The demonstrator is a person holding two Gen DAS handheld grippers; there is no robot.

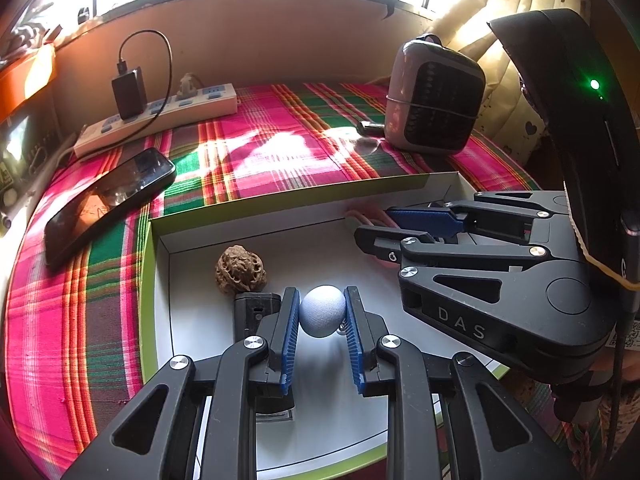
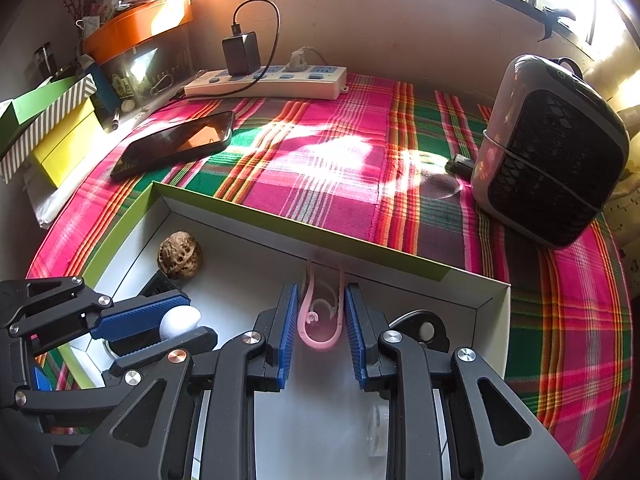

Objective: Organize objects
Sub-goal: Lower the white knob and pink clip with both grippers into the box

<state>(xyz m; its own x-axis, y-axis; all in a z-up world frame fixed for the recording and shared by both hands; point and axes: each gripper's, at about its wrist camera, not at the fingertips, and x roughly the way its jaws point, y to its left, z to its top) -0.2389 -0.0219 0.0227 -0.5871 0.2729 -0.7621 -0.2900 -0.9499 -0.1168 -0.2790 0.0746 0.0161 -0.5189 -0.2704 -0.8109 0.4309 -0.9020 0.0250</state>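
Note:
A shallow white box with a green rim lies on a plaid cloth. My left gripper is shut on a pale blue-white ball low inside the box. A carved brown walnut sits just beyond it, and a black block lies under the left finger. My right gripper is shut on a pink plastic clip by the box's far wall. Each gripper shows in the other view: the right gripper to the right, the left gripper with the ball to the left.
On the cloth lie a black phone, a white power strip with a black charger, and a small grey heater. A black round object and a clear small piece are in the box. Stacked boxes stand left.

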